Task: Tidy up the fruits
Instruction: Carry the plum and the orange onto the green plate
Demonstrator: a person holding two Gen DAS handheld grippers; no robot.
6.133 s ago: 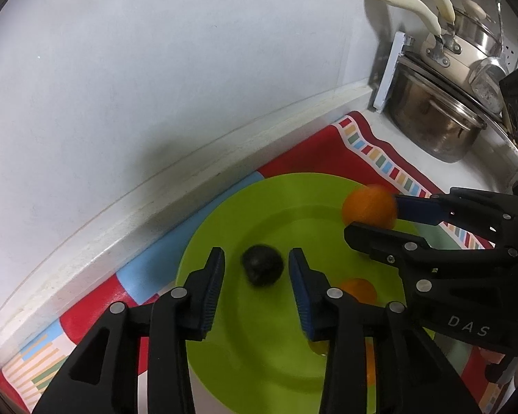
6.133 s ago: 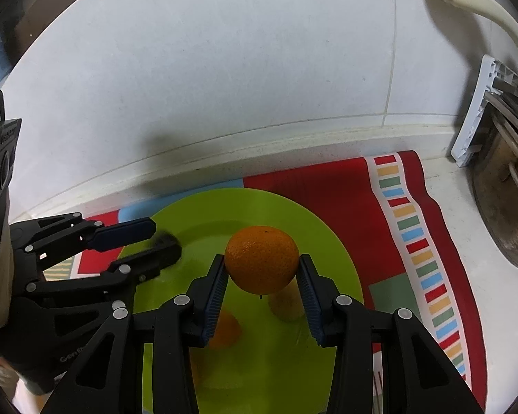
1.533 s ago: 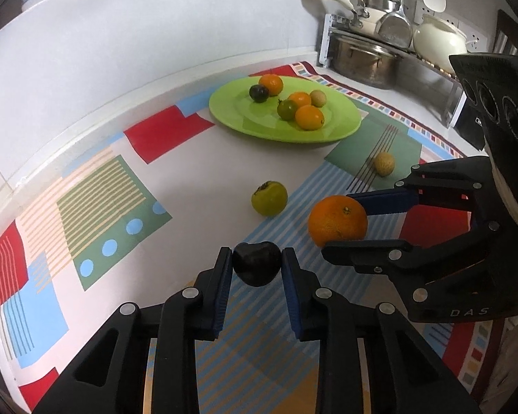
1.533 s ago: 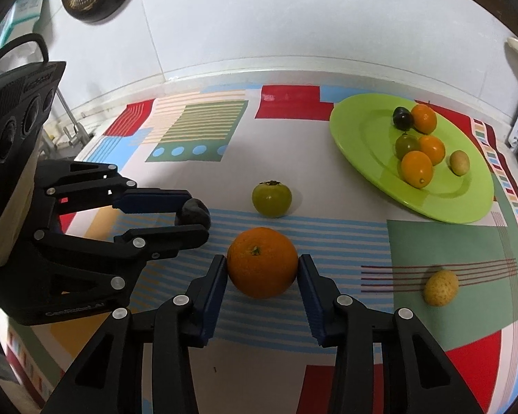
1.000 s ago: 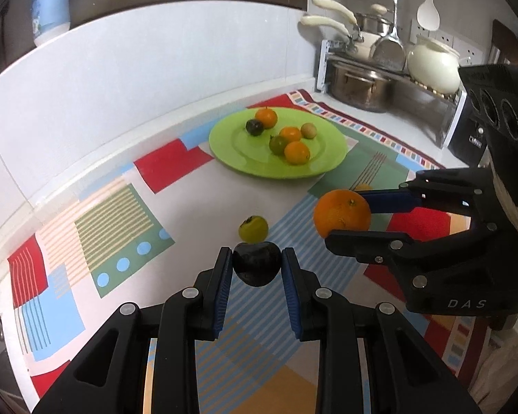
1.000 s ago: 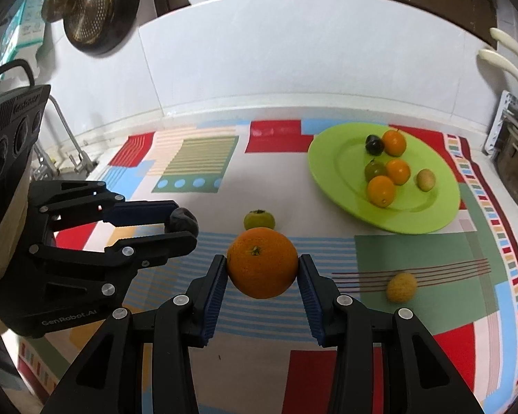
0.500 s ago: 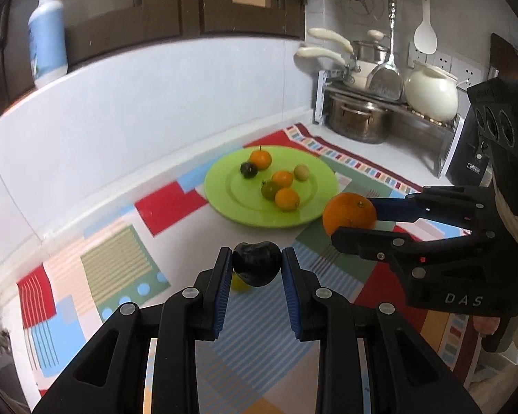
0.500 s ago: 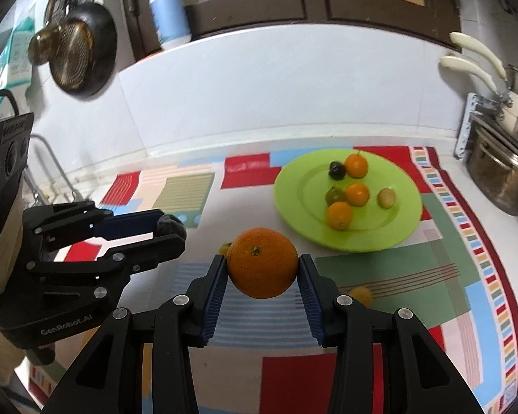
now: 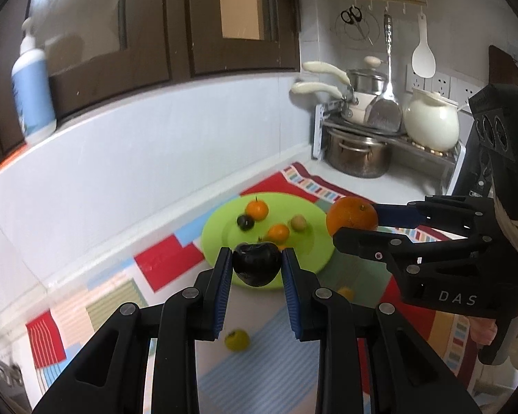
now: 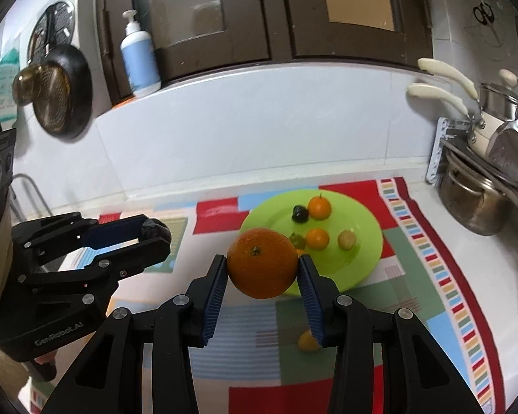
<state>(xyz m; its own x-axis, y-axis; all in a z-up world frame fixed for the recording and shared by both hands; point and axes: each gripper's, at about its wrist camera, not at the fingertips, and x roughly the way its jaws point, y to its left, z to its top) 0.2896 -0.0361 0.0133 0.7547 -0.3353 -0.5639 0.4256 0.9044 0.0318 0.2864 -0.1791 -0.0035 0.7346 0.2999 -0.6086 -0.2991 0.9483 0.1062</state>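
My left gripper (image 9: 257,269) is shut on a dark plum (image 9: 257,264), held in the air above the mat. To its right, my right gripper (image 10: 262,270) is shut on a big orange (image 10: 262,262), also lifted. Ahead of both lies the green plate (image 9: 217,238) by the wall, with two small oranges, a dark plum (image 10: 299,214) and a pale yellow-green fruit (image 10: 346,239) on it. A green fruit (image 9: 237,339) and a small yellow fruit (image 10: 307,341) lie loose on the mat below the grippers.
The patterned mat (image 10: 442,276) covers the counter. A rack with steel pots (image 9: 357,155) and a white pot (image 9: 431,124) stands at the right end. A pump bottle (image 10: 140,57) sits on the ledge, and a pan (image 10: 57,100) hangs at the left.
Both grippers have risen and tilted up with their fruit still held. The plate now sits closer ahead, and the cabinets and ledge have come into view.
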